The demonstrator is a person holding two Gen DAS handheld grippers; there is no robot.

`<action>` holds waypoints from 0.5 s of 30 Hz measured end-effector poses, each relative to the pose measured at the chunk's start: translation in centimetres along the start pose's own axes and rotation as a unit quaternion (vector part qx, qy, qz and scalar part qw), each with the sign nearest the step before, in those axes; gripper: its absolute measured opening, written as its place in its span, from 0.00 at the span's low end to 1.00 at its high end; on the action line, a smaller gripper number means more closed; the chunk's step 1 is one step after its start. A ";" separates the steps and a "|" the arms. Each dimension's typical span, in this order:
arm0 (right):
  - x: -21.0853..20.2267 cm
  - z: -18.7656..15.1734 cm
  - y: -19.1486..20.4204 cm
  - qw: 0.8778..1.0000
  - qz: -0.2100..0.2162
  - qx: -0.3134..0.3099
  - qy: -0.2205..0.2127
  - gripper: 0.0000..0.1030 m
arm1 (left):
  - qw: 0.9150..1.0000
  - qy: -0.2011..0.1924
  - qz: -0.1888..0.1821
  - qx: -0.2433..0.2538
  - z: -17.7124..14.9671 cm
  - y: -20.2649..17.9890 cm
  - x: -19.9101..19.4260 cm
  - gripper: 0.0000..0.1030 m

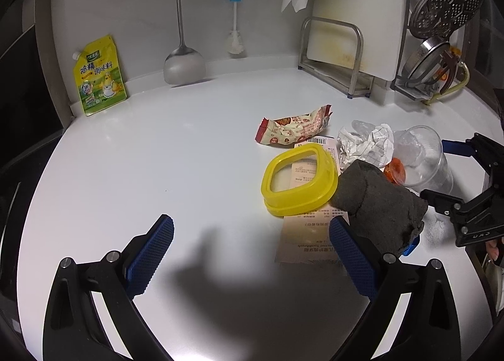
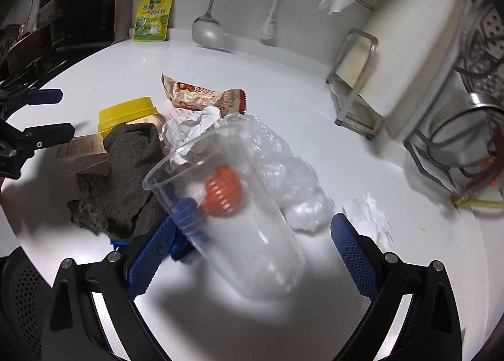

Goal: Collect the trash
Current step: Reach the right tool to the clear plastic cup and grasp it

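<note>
Meanwhile both claws gaped wide: the right gripper (image 2: 252, 235) straddled the clear cup (image 2: 226, 219); the left gripper (image 1: 252, 260) hovered over the counter (image 1: 157, 156).

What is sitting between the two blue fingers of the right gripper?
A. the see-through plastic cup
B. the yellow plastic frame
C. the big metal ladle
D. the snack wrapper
A. In the right wrist view the see-through plastic cup lies tipped on the white counter between the open fingers of the right gripper, which do not squeeze it.
</note>
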State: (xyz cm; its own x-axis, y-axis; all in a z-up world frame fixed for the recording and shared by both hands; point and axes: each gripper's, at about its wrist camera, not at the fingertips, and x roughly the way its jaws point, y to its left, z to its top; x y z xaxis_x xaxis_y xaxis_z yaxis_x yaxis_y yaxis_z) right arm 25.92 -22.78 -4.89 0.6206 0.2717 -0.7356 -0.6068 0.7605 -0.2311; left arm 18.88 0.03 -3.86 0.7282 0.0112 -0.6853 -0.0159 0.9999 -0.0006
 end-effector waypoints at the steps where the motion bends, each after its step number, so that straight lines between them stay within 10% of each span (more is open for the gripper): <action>1: 0.3 0.2 0.0 1.000 0.006 0.002 0.002 0.92 | 1.000 0.000 0.000 0.001 0.0 0.0 0.0 0.94; 6: 0.9 0.4 0.0 1.000 0.027 0.014 0.003 0.90 | 1.000 0.001 0.000 0.000 0.0 0.0 0.1 0.94; 9: 1.0 0.3 0.1 0.998 0.052 0.027 0.014 0.60 | 1.000 0.004 -0.002 0.000 0.0 0.0 0.3 0.94; 15: -0.5 -0.4 0.2 0.995 0.049 0.082 -0.003 0.59 | 1.000 0.011 -0.018 -0.013 0.1 0.4 0.7 0.94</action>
State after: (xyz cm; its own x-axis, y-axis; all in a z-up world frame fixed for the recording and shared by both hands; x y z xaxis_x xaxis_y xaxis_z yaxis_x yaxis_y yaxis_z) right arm 25.28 -23.06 -4.81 0.5655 0.3520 -0.7459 -0.5761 0.8158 -0.0517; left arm 19.43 0.49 -4.29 0.7135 -0.0259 -0.7001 -0.0074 0.9990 -0.0445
